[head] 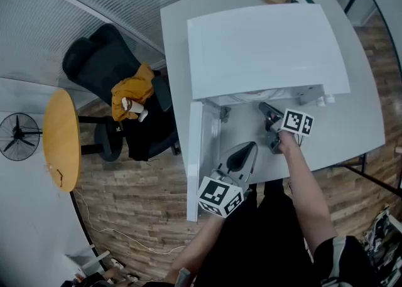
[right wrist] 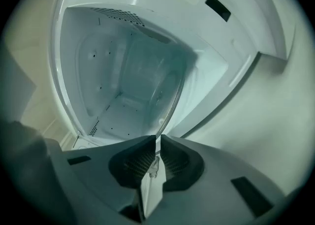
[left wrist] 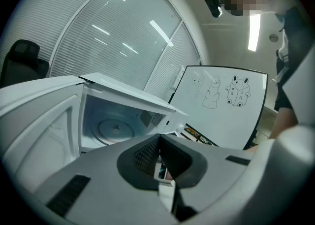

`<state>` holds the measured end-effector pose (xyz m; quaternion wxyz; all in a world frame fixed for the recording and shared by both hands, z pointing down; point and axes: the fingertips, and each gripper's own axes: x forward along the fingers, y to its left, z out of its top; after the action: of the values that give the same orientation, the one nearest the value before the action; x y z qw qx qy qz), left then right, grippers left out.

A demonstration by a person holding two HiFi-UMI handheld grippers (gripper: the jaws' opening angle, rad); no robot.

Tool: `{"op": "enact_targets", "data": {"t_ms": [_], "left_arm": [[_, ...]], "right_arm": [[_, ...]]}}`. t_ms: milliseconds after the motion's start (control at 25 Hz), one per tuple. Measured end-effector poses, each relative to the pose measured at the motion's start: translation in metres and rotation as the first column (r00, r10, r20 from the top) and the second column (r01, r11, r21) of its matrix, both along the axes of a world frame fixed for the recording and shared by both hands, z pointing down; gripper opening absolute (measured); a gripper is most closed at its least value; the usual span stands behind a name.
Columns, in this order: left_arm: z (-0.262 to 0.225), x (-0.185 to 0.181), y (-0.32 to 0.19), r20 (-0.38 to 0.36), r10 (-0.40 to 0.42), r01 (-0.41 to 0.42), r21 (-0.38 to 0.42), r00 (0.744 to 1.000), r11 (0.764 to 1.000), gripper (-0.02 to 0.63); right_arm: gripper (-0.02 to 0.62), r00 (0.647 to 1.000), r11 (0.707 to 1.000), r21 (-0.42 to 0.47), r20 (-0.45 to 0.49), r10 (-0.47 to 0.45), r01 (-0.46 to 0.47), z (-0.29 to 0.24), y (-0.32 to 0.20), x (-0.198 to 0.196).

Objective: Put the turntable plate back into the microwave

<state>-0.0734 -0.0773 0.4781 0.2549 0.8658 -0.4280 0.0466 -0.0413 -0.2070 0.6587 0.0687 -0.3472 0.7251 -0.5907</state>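
Microwave (head: 264, 47) sits white on a white table (head: 352, 122), its door (head: 195, 160) swung open toward the frame's left. Head view shows only the top of the casing, so the cavity and what lies in it are hidden from there. Both grippers sit low centre in front of the opening: right gripper (head: 266, 111) at the mouth of the cavity, left gripper (head: 248, 149) further back, beside the door.

Right gripper view fills that gap. The right gripper (right wrist: 157, 140) is pinching the rim of the clear glass turntable plate (right wrist: 170, 108), pads pressed on its thin edge. The plate reaches from the jaws into the cavity, seen edge-on up the middle of the frame. Perforated cavity walls lie behind it.

Left gripper view gives the flat look: turntable plate (left wrist: 114, 129) appears as a round disc on the cavity floor, centre left, inside the microwave (left wrist: 123, 96), with the door (left wrist: 39, 120) at far left. The left gripper (left wrist: 158, 138) has its jaws pressed together at the tips with nothing between them.

Only this view shows a whiteboard (left wrist: 221, 106) with cartoon drawings, right of centre. Office chair (left wrist: 19, 59) is at its upper left.

Only the head view shows the chair (head: 107, 66) carrying a yellow garment (head: 132, 94), a fan (head: 19, 135) and a round wooden tabletop (head: 61, 138) at left.
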Motion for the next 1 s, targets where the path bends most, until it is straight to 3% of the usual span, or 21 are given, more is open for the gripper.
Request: {"op": "enact_targets", "data": {"t_ms": [240,560,800,1000], "left_arm": [[0.000,-0.002,-0.001,0.004,-0.001,0.001,-0.002,1.000,1.000,-0.002],[-0.001,0.003,0.003,0.009,-0.004,0.004,0.006,1.000,1.000,-0.002],[-0.006,0.009,0.008,0.015,-0.028,0.027,0.025,0.999,0.999,-0.002],[-0.012,0.019,0.012,0.021,-0.058,0.057,0.052,0.998,0.997,-0.002]], "right_arm": [[0.020,1.000,0.999,0.022,-0.010,0.023,-0.023,-0.001,-0.007,0.000],[0.008,0.997,0.999,0.014,-0.063,-0.032,0.033,0.001,-0.003,0.001],[0.008,0.984,0.990,0.077,-0.146,-0.104,0.117,-0.017,0.014,0.005],[0.008,0.954,0.964,0.164,-0.249,-0.166,0.210,-0.038,0.031,0.014]]}}
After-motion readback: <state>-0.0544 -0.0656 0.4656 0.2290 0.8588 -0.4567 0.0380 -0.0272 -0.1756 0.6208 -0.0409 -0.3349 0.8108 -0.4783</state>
